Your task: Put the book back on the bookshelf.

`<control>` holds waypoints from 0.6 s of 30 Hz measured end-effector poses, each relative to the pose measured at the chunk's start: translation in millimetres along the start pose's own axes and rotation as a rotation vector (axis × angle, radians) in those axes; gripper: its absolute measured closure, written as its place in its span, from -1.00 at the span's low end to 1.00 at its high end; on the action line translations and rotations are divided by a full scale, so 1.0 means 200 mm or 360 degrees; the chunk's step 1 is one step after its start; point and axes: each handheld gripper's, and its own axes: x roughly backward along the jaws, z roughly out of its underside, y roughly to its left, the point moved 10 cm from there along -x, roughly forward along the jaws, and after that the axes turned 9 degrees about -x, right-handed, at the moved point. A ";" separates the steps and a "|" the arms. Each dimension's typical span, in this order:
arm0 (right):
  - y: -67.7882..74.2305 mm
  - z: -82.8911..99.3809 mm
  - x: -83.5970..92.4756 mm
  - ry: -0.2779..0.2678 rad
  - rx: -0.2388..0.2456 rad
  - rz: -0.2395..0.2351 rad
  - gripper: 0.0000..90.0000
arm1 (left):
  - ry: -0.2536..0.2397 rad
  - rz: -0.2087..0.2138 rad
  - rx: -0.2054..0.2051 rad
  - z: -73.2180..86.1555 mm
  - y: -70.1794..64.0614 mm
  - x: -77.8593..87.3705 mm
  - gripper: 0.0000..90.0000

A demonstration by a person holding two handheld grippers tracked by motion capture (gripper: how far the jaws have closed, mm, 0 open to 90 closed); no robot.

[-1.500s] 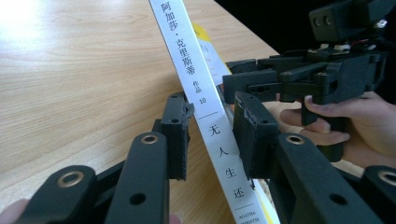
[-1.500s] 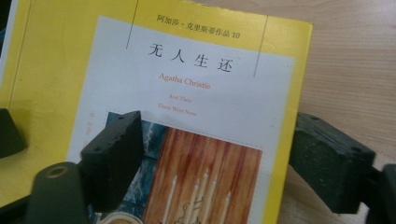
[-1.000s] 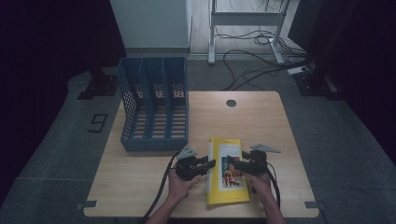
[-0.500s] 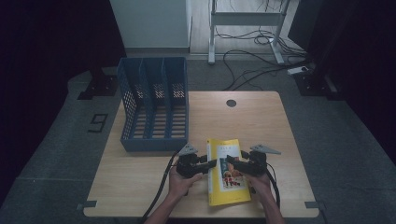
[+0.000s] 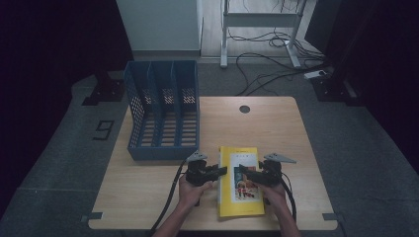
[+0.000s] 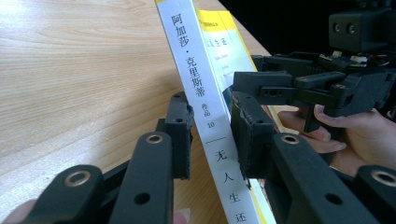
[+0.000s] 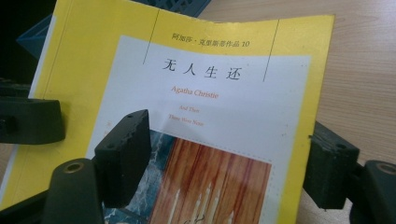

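A: Nearest, then, what do the two tongs show?

B: Left tongs (image 6: 212,135): clenched on the spine edge of the yellow book (image 5: 242,155), one pad under it and one on the cover. Its jaws have just been closing, with that edge between them. Right tongs (image 7: 229,158): released, standing wide, with one jaw above the cover and the other beyond the book's free long edge. Neither pad presses.

A: And the book's place?

B: On the table (image 5: 267,123), in front of the blue file rack (image 5: 163,152), just off the rack's right-hand compartment and on the person's side of it. The spine edge appears raised, while the rest lies on or close to the wood.

A: What may fail from here?

B: Probably three things. The left grip takes only a narrow strip at the spine, so on lifting the book could pivot or slide out. The cover is soft, so if the right tongs clench on the loose edge it may bend or fan open. The rack's compartments are narrow and its front wall stands close, so a tilted book could catch on a divider and push the rack back.
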 end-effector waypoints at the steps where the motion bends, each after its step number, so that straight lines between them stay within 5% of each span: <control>1: -0.01 -0.01 0.00 -0.0009 -0.0001 0.0010 -0.53 | -0.0012 0.0006 0.0003 0.00 0.00 0.00 0.56; 5: -0.05 -0.01 0.01 -0.0011 -0.0036 0.0079 -0.71 | -0.0051 0.0031 0.0001 -0.02 -0.03 0.02 0.58; 13: -0.01 -0.01 0.01 0.0028 -0.0087 -0.0082 -0.59 | -0.0085 0.0026 -0.0070 -0.03 -0.06 0.05 0.59; 18: 0.03 -0.01 0.02 0.0026 -0.0056 -0.0094 -0.59 | -0.0092 0.0031 -0.0095 -0.04 -0.07 0.07 0.58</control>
